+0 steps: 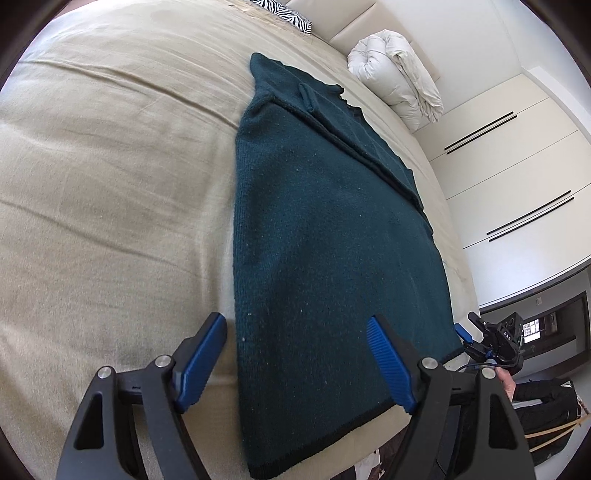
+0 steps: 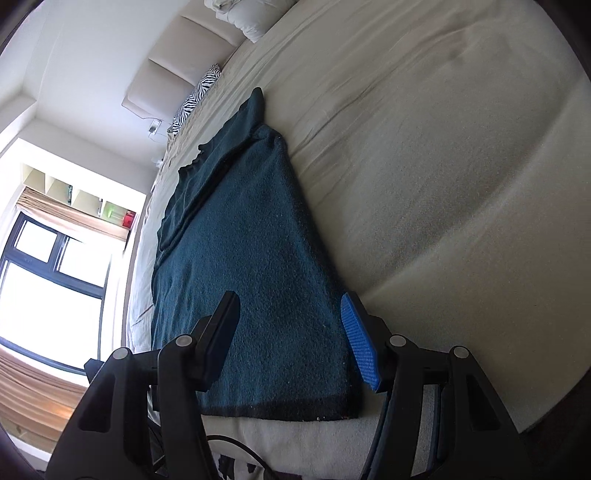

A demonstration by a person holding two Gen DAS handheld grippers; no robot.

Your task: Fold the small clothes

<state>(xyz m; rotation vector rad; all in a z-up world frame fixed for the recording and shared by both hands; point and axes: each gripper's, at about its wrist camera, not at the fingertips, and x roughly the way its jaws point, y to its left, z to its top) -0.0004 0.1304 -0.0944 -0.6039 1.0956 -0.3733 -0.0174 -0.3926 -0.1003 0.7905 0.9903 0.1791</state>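
Sweater (image 1: 325, 229), dark teal knit, lies flat on the beige bed (image 1: 110, 177) as a long narrow strip running from the bottom centre of the left wrist view up toward the upper middle, with one layer already folded over along its right side. The left tool (image 1: 297, 360) hangs above the near end with its jaws spread wide and nothing between them: its left blue pad (image 1: 201, 363) sits over bare bedding just beside the sweater's left edge, and its right pad is over the knit. The right tool (image 1: 480, 341) shows small at the lower right, at the sweater's near right corner. A rolled white duvet (image 1: 397, 85) lies at the upper right, and a zebra-print cushion (image 1: 286, 13) at the top edge.

In the right wrist view the sweater (image 2: 251, 266) fills the centre, its dark hem (image 2: 280, 408) crossing the lower middle. The right tool (image 2: 291, 341) stands partly open and empty above that near end, the blue pad (image 2: 360, 352) at the sweater's right edge and the dark finger over the knit.

The step in hand looks like taking the hem end to fold it lengthwise toward the far end. To do it well, each tool should come down at its own near corner and pinch all layers together, then both should lift evenly so the strip does not skew or let the folded side slip open.
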